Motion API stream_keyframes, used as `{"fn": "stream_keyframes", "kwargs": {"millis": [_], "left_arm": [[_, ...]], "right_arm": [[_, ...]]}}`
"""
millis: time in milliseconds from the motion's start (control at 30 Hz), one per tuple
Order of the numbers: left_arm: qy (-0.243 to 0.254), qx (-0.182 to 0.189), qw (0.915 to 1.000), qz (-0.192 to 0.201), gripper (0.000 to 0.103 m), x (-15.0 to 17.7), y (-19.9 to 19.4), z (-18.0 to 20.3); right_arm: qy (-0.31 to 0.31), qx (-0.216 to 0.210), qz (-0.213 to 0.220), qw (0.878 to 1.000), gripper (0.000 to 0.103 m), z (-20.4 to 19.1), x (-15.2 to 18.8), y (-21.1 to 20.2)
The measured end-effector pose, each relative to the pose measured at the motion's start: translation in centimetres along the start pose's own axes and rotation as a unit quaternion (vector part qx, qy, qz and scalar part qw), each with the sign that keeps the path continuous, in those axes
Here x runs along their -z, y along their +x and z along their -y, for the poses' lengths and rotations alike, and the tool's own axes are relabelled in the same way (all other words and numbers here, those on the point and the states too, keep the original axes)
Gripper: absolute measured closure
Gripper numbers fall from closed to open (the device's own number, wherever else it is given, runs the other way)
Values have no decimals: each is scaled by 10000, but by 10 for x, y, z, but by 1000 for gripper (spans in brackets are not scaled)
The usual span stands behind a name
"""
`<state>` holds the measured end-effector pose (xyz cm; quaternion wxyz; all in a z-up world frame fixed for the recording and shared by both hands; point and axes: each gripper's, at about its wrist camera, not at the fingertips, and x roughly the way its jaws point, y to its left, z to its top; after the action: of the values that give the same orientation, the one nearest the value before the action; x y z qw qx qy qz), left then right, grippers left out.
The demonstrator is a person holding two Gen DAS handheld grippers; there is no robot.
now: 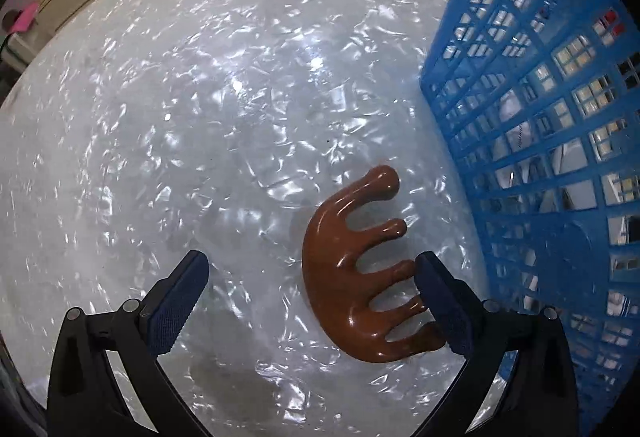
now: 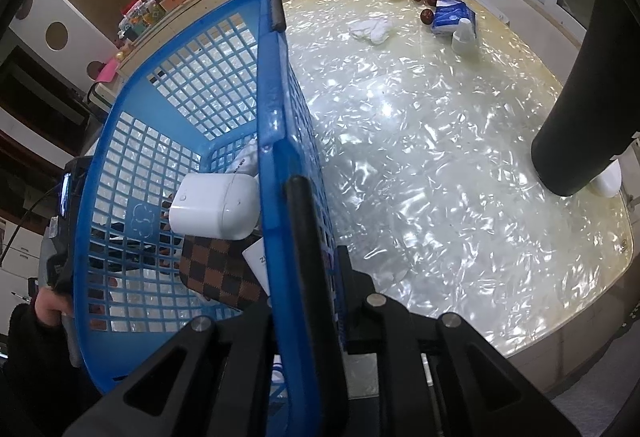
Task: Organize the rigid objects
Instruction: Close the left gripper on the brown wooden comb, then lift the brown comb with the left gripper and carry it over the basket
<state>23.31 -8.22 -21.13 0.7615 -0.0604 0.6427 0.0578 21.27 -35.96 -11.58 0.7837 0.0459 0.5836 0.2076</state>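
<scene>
My left gripper [image 1: 312, 273] is spread over the glossy brown five-pronged massager [image 1: 344, 277] on the pearly table [image 1: 160, 117], beside the lattice blue basket [image 1: 540, 117]; only my right view shows the right gripper [image 2: 308, 257] clamped on its rim, white case [image 2: 212, 209] and checkered wallet [image 2: 220, 269] inside.

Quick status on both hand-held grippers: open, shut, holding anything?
Left hand-held gripper: open, empty, above the brown comb on the table.
Right hand-held gripper: shut on the blue basket rim.
</scene>
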Motion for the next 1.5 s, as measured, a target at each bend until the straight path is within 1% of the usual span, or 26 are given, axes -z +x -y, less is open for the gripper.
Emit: {"fn": "stream_keyframes", "kwargs": {"millis": [133,200,233,333,367,400,467,567,633,767,800,900,1000,1100,1200,1300,1500], "left_arm": [[-83,-12,9999,-82,0,-4,4,2],[-84,8,9999,-103,3,-4,5,1],[-54,7,10000,-82,5,4,1,-3],[129,54,9999,28,16,13,-13,2],[201,68,9997,94,24,14,-18,4],[229,82,9996,116,35,14,-21,3],[283,127,9995,117,45,15,-25,2],[473,247,9984,196,45,21,-30,-1],[620,180,9972,376,45,26,-31,0],[408,205,9979,449,45,38,-35,-11],[392,244,9979,450,45,37,-36,-19],[371,297,9977,489,45,43,-42,-26],[434,349,9967,596,45,49,-54,-34],[550,211,9956,731,46,55,-67,-42],[562,209,9950,799,46,60,-82,-52],[586,108,9936,955,46,60,-99,-61],[771,160,9891,1241,45,59,-127,-60]], "right_arm": [[4,-16,3,10000,93,1,-1,1],[1,-8,9,10000,93,0,-1,1],[0,-10,10,10000,93,0,-1,1],[7,-12,12,10000,93,0,-1,0],[9,-16,13,10000,93,0,-1,0],[6,-14,13,10000,93,0,-1,0],[12,-21,14,10000,93,1,-1,1],[15,-27,20,10000,93,1,-2,0],[21,-33,25,10000,93,1,-1,0],[-2,4,8,10000,93,0,-1,0],[-9,17,3,10000,94,0,-2,0],[-15,50,-2,10000,94,-1,-1,1],[-9,74,-5,10000,95,-2,-1,1],[-17,98,-17,9999,95,-2,-2,2],[-10,111,-14,9999,95,-3,-1,2],[-9,142,-22,9999,95,-4,-1,2],[-43,249,-33,9997,96,-8,-2,3]]}}
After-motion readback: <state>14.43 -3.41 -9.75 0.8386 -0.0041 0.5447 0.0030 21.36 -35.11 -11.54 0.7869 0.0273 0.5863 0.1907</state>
